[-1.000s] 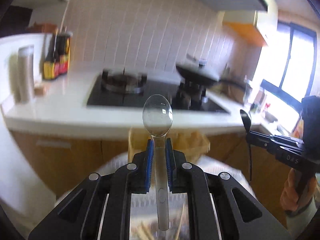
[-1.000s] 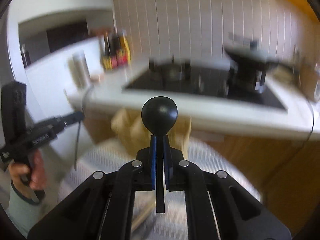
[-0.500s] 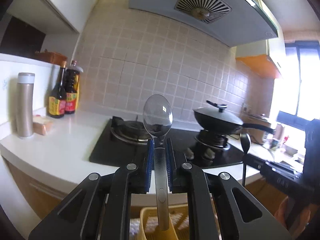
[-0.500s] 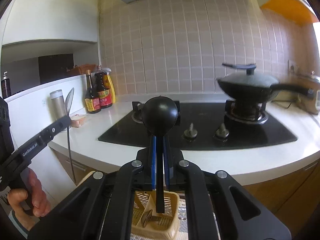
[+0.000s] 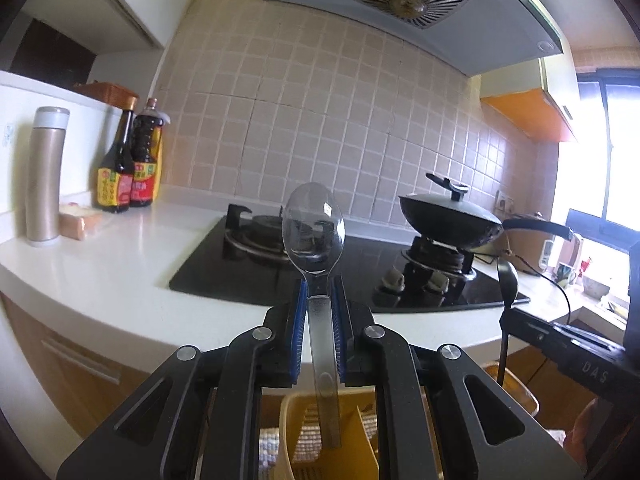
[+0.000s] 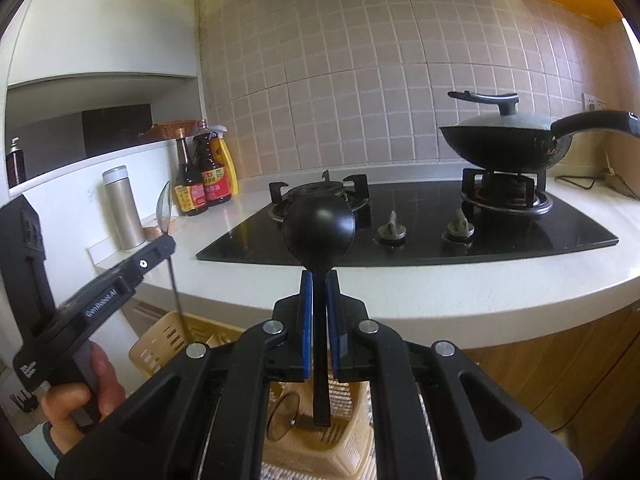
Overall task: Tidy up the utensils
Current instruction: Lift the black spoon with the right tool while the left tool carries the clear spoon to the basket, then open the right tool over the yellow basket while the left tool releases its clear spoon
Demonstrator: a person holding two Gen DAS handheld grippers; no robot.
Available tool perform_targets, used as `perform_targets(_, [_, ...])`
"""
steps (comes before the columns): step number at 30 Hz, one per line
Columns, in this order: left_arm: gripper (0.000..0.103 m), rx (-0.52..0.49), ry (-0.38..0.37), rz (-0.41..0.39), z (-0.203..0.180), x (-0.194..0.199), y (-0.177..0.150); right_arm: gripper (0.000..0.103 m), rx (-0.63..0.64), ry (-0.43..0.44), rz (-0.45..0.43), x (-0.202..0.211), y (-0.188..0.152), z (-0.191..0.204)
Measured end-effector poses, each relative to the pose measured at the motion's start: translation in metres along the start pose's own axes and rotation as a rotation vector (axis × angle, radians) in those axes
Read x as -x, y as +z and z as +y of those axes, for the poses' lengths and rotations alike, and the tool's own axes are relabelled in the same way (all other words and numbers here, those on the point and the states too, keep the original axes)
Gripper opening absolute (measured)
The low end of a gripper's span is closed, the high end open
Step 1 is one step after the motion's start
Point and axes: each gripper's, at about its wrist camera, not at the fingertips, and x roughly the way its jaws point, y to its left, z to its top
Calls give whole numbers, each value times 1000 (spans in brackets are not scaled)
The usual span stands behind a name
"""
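Left gripper (image 5: pixel 319 292): blue pads closed on handle of clear plastic spoon (image 5: pixel 313 228); spoon upright, bowl up, handle end over yellow utensil basket (image 5: pixel 304 420). Right gripper (image 6: pixel 319 288): pads clamped on handle of black spoon (image 6: pixel 318 235); upright, bowl up, lower end just above the basket, where another clear spoon (image 6: pixel 285 416) lies. Behind: white counter (image 6: pixel 420 288), black hob (image 6: pixel 408 216).

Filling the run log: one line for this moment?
left: shut on clear spoon | right: shut on black spoon | both above basket
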Motion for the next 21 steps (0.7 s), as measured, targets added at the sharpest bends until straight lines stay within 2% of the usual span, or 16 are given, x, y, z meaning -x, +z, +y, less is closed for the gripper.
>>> perform_targets(1, [13, -3, -6, 5, 0, 1, -1, 7, -4, 7, 3, 2, 0, 0])
perform_targets(2, [19, -6, -11, 11, 0, 4, -3, 9, -8, 17, 10, 4, 0, -1])
perform_targets(7, [32, -12, -20, 19, 1, 25, -3, 39, -24, 42, 16, 25, -2, 0])
perform_targets(9, [37, 0, -21, 22, 3, 36, -1, 41, -32, 41, 10, 38, -2, 2])
perform_targets(16, [37, 26, -52, 61, 6, 87, 10, 41, -15, 0, 41, 80, 1, 16])
perform_targets(21, [42, 8, -81, 159, -1, 124, 14, 41, -29, -30, 124, 105, -2, 23])
